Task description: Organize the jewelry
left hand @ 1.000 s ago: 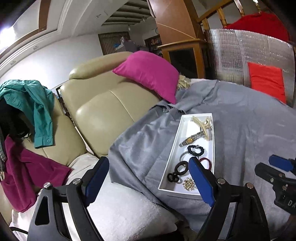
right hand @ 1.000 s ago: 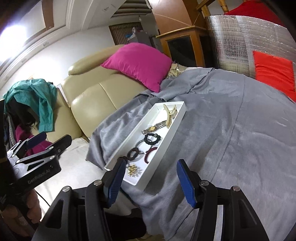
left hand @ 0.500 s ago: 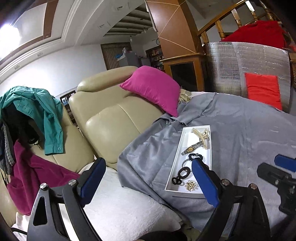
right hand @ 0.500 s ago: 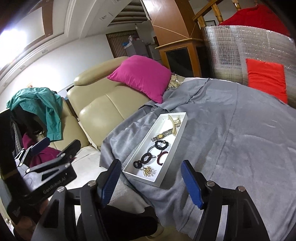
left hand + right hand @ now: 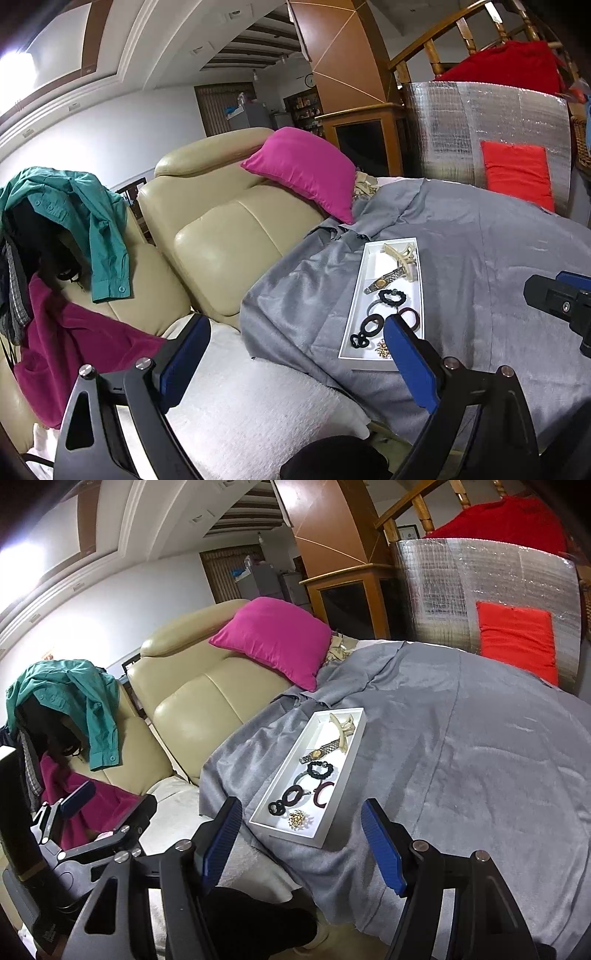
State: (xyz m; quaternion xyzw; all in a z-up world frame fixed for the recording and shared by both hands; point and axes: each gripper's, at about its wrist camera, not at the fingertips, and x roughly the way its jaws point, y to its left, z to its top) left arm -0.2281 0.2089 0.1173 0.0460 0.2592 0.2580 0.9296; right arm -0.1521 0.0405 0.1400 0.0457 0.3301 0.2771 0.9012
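A living room with a beige leather sofa (image 5: 229, 236), a magenta cushion (image 5: 306, 170) and a surface draped in a grey cloth (image 5: 461, 746) is the setting, where a white tray (image 5: 284, 771) lies near the cloth's sofa-side edge. In it, from far end to near, are a cream hair claw (image 5: 341, 725), a gold-faced wristwatch (image 5: 320, 754), a black scrunchie (image 5: 320, 770), a dark red bangle (image 5: 320, 794), a black chain-link piece (image 5: 286, 800) and a gold brooch (image 5: 296, 818). Over the past second both cameras have drawn back and risen: the tray, which filled more of each view, now looks smaller and sits farther ahead. The left gripper (image 5: 295, 354) and right gripper (image 5: 301, 842) hang short of the tray, jaws wide apart and holding nothing. With every piece lying inside the tray and both tools pulled clear, the sorting appears finished or close to it; whether pieces remain elsewhere cannot be told. Clothes, among them a teal shirt (image 5: 85, 218), lie heaped on the sofa's arm.
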